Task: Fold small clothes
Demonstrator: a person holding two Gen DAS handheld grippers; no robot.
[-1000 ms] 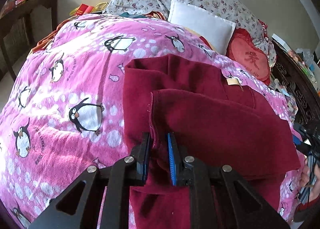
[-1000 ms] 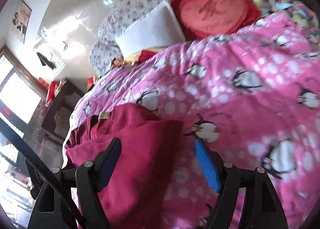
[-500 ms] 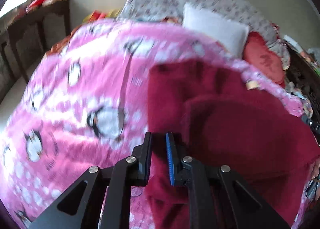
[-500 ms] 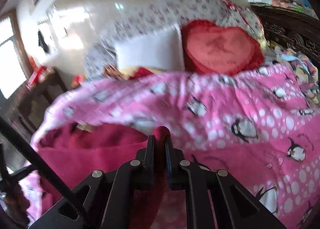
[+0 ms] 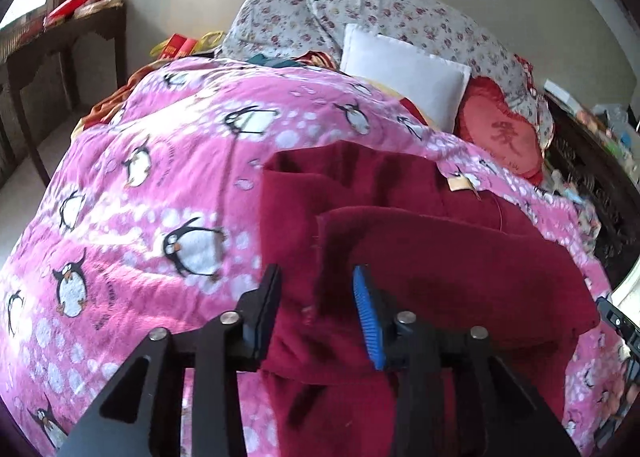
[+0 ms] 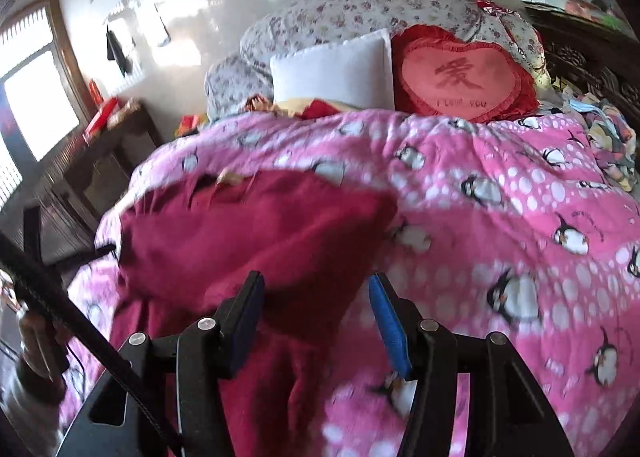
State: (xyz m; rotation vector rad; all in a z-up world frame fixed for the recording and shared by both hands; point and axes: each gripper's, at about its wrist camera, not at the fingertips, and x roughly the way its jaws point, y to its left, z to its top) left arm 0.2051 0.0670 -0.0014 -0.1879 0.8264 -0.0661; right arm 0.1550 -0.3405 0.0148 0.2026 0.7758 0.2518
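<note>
A dark red garment (image 5: pixel 420 257) lies on the pink penguin bedspread (image 5: pixel 160 177), its near part folded over the far part, a tan label showing at its far right. My left gripper (image 5: pixel 316 297) is open, its jaws either side of the fold's left edge. In the right wrist view the garment (image 6: pixel 248 233) lies left of centre on the bedspread (image 6: pixel 500 185). My right gripper (image 6: pixel 316 305) is open over the fold's right edge.
A white pillow (image 5: pixel 404 69), a red heart cushion (image 6: pixel 460 73) and floral pillows (image 5: pixel 360 13) lie at the bed's head. A dark wooden table (image 5: pixel 60 37) stands left of the bed. Dark carved furniture with clutter (image 5: pixel 592 177) is to the right.
Both grippers were shut on the red garment half a second ago and have now opened, letting the folded part rest on the garment. Both have drawn back slightly.
</note>
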